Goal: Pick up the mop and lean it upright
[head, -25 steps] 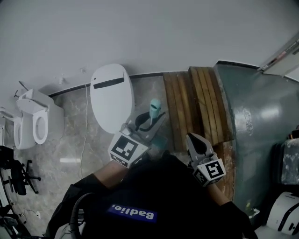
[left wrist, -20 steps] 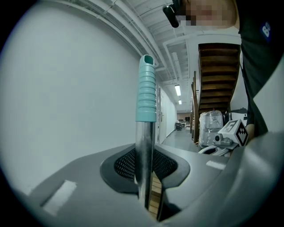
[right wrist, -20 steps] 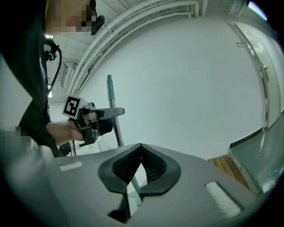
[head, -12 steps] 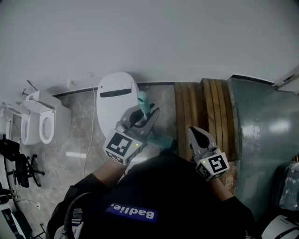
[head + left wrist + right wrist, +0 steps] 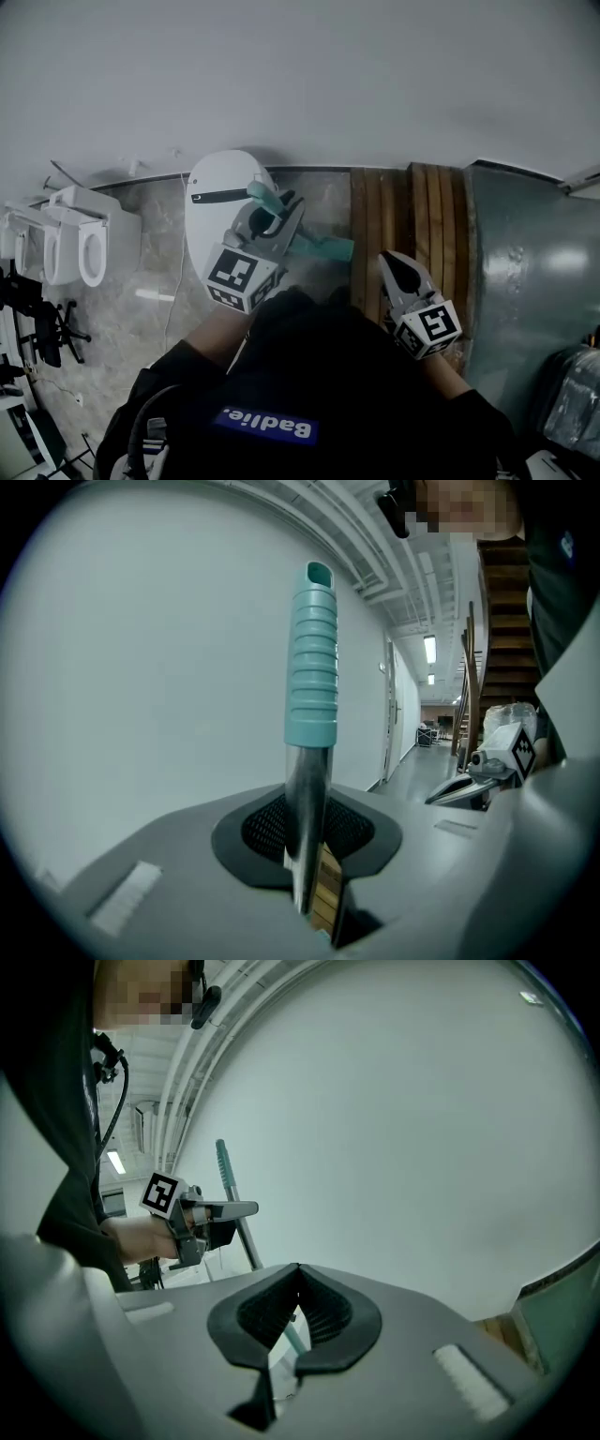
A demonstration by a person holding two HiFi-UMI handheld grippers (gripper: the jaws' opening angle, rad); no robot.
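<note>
The left grey two-jaw gripper (image 5: 269,214) reaches forward, tilted slightly down, at the far left. Its jaws are clamped on the silver metal mop handle with teal ribbed grip (image 5: 312,667). The right grey two-jaw gripper (image 5: 394,267) points likewise, nearer on the right, jaws closed tip to tip, empty. Bare forearms (image 5: 214,342) extend from black sleeves (image 5: 469,422).

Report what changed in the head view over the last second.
The mop handle, clamped in the left tool, swung its teal end to the left and now points over the white oval lid. The left tool's hold stayed as it was. The right tool stayed shut and empty beside it.
</note>
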